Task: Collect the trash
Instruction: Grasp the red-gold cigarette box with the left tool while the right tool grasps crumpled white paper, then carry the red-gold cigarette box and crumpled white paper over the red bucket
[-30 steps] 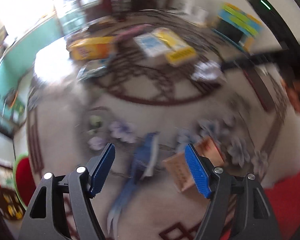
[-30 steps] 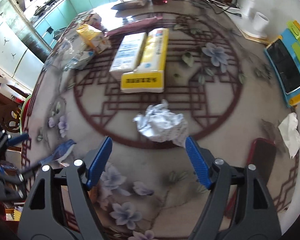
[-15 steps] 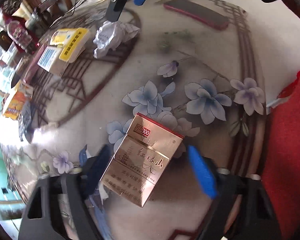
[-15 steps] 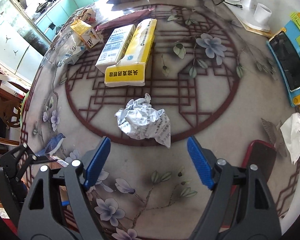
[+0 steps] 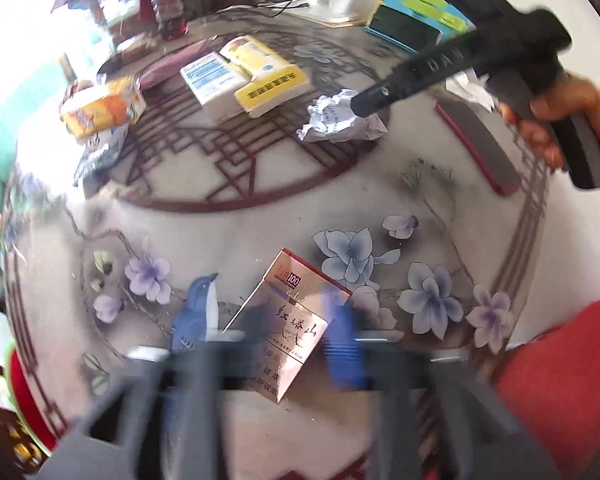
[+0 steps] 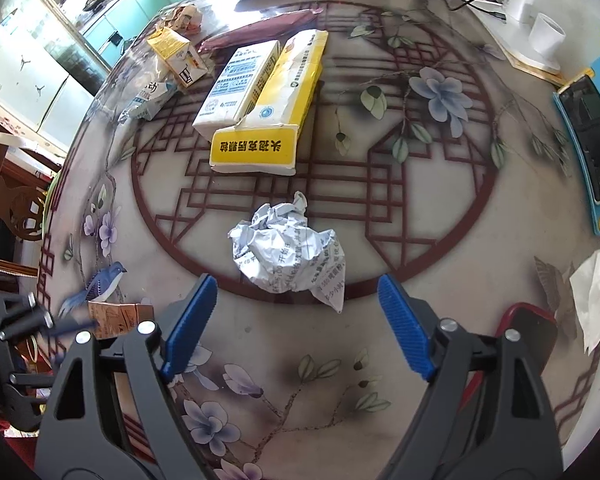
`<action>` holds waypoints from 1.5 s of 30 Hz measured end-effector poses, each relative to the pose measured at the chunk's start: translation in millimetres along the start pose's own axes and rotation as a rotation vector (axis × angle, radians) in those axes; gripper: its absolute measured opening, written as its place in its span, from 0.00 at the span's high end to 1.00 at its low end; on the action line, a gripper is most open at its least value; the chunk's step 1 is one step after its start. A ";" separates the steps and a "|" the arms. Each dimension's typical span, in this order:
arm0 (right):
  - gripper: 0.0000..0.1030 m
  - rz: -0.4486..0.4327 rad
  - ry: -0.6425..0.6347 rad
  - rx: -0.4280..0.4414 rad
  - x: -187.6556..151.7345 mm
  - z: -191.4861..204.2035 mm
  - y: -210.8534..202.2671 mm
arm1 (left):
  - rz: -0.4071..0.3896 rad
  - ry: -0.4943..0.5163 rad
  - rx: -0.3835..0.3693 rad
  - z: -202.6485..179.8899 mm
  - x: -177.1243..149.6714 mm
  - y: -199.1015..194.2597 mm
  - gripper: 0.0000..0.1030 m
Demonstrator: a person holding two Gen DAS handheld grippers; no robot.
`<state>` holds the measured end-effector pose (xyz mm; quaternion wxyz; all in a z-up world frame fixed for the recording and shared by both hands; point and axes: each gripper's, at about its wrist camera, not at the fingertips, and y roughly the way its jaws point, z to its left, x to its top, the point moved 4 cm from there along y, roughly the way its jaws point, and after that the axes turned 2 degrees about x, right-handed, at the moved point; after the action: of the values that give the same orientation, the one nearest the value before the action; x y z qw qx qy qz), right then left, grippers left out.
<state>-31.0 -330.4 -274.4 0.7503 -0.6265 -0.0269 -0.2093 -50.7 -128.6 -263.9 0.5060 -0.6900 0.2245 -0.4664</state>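
Our right claw (image 6: 296,320) gapes wide, the crumpled paper (image 6: 290,256) on the table (image 6: 480,240) just ahead between its fingers; our blurred left claw (image 5: 296,336) straddles the cigarette pack (image 5: 284,320), grip uncertain.

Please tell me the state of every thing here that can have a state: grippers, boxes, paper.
right gripper: open, paper ahead.
left gripper: blurred, around the pack; grip unclear.
crumpled paper: balled, lying free.
cigarette pack: flat, lid shut.
yellow box: lying flat.
white tissue: crumpled.
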 end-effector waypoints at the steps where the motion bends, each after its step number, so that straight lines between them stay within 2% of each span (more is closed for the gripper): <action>1: 0.20 0.008 -0.005 0.002 0.3 0.1 2.8 | -0.004 0.008 -0.008 -0.1 1.6 0.2 0.30; 3: 0.20 0.038 -0.021 -0.004 0.2 -0.2 10.7 | 0.005 0.076 -0.002 -3.7 0.5 0.7 0.30; 5: 0.20 0.056 -0.038 -0.025 -0.1 -1.5 18.1 | 0.023 0.173 0.067 -7.0 0.2 6.2 0.24; 6: 0.22 0.055 -0.040 -0.025 -0.4 -2.2 19.1 | 0.030 0.213 0.092 -9.5 -0.8 7.2 0.24; 9: 0.56 0.047 -0.025 0.009 -0.5 -2.9 18.8 | 0.062 0.256 0.114 -9.2 -2.3 14.9 0.24; 10: 0.62 0.045 -0.016 0.022 -0.6 -3.2 18.5 | 0.068 0.252 0.108 -8.0 -2.1 18.2 0.24; 12: 0.67 0.032 -0.005 0.038 -0.4 -2.3 16.2 | 0.079 0.247 0.101 -7.7 -1.2 22.7 0.24; 15: 0.94 0.021 -0.003 0.056 -0.6 2.0 11.6 | 0.104 0.235 0.095 -8.5 -2.1 32.5 0.24; 16: 0.96 0.018 0.001 0.062 -0.5 2.6 10.2 | 0.108 0.225 0.091 -8.3 -2.2 35.2 0.24; 18: 0.96 0.010 0.005 0.069 -0.6 5.4 6.7 | 0.106 0.198 0.079 -7.9 -2.0 37.3 0.28; 20: 0.95 0.009 0.013 0.077 -0.2 7.8 5.3 | 0.115 0.157 0.061 -4.0 -1.2 41.4 0.38; 21: 0.80 0.000 0.026 0.075 0.5 7.2 3.2 | 0.112 0.141 0.059 -2.5 -1.7 42.1 0.38; 22: 0.46 -0.009 0.041 0.073 1.6 6.0 1.8 | 0.106 0.120 0.055 -0.6 -1.5 41.9 0.39; 23: 0.30 -0.024 0.054 0.069 2.9 4.6 -0.3 | 0.101 0.101 0.051 1.3 -1.4 41.9 0.41; 24: 0.23 -0.061 0.069 0.062 5.2 2.2 -6.0 | 0.095 0.080 0.047 3.0 -1.1 41.6 0.41; 28: 0.23 -0.080 0.110 0.067 13.4 -3.6 -8.9 | 0.061 -0.061 0.059 17.5 -1.9 33.2 0.48; 32: 0.24 -0.052 0.103 0.034 18.4 -2.3 4.8 | -0.005 -0.181 0.089 34.2 3.4 11.9 0.49; 33: 0.31 -0.042 0.100 0.035 18.7 -0.3 10.4 | -0.019 -0.195 0.095 38.6 4.8 7.6 0.49; 34: 0.43 -0.035 0.096 0.037 18.0 1.5 13.4 | -0.034 -0.208 0.103 41.3 6.2 1.9 0.49; 36: 0.56 -0.014 0.096 0.034 16.4 4.1 23.8 | -0.060 -0.222 0.123 46.1 7.6 -8.6 0.49; 38: 0.57 -0.013 0.103 0.043 14.4 5.7 27.0 | -0.078 -0.237 0.142 53.2 8.7 -18.5 0.49; 41: 0.61 -0.022 0.099 0.051 13.4 9.9 22.5 | -0.102 -0.298 0.132 64.1 11.8 -32.1 0.49; 42: 0.75 -0.025 0.100 0.053 12.7 11.4 20.2 | -0.115 -0.329 0.122 67.9 14.1 -36.7 0.49; 45: 0.76 -0.038 0.112 0.062 12.2 15.0 11.3 | -0.152 -0.416 0.126 80.7 14.3 -50.7 0.49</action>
<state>-12.7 -318.1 -277.9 0.7657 -0.5896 -0.0034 -0.2572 17.9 -80.7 -216.2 0.5468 -0.7534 0.0332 -0.3638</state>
